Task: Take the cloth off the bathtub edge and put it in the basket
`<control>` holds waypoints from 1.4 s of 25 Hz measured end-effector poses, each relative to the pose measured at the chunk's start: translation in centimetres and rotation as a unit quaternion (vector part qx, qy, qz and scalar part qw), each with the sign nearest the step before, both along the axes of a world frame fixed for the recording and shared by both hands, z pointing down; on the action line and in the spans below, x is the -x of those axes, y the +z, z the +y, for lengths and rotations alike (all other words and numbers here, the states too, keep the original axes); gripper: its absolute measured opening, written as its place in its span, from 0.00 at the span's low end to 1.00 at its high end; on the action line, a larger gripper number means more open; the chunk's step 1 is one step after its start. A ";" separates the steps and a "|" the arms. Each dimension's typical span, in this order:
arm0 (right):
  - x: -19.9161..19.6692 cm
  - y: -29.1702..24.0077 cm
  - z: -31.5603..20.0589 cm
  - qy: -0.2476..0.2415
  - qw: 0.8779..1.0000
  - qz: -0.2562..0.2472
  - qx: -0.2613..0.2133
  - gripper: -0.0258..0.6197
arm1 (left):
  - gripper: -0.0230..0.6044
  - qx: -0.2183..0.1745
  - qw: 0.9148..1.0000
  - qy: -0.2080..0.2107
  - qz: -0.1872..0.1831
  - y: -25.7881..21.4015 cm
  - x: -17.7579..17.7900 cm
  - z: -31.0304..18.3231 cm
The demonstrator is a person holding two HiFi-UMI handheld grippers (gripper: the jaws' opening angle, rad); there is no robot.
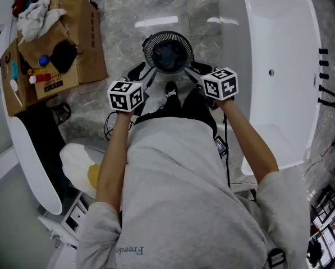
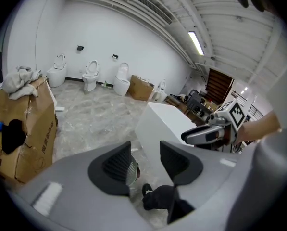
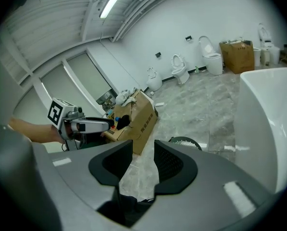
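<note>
A round dark wire basket [image 1: 168, 52] stands on the floor just ahead of me, with something dark lying inside it. The white bathtub [image 1: 279, 111] runs along its right; I see no cloth on its rim. My left gripper [image 1: 140, 72] hovers at the basket's near left, my right gripper [image 1: 198, 69] at its near right. In the left gripper view the left gripper [image 2: 145, 150] stands open and empty, with a sliver of the basket [image 2: 130, 170] showing beside one jaw. The right gripper [image 3: 143, 148] is likewise open and empty, with the basket [image 3: 186, 142] just beyond it.
A cardboard box [image 1: 58, 43] with rags and small items stands at the left, another white tub [image 1: 30, 150] nearer me. Black fittings [image 1: 324, 72] line the bathtub's far rim. My shoe [image 1: 170, 88] is close to the basket. Toilets [image 2: 90, 73] stand along the far wall.
</note>
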State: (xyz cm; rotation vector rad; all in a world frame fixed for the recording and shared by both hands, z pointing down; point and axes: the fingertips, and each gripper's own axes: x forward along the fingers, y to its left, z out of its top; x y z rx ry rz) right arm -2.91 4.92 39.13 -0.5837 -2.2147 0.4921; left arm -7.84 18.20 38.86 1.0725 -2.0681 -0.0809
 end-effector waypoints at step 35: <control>-2.5 1.2 2.6 0.117 0.991 0.015 -0.055 0.04 | 0.13 -0.095 0.992 -0.060 0.053 1.7 -0.8 0.3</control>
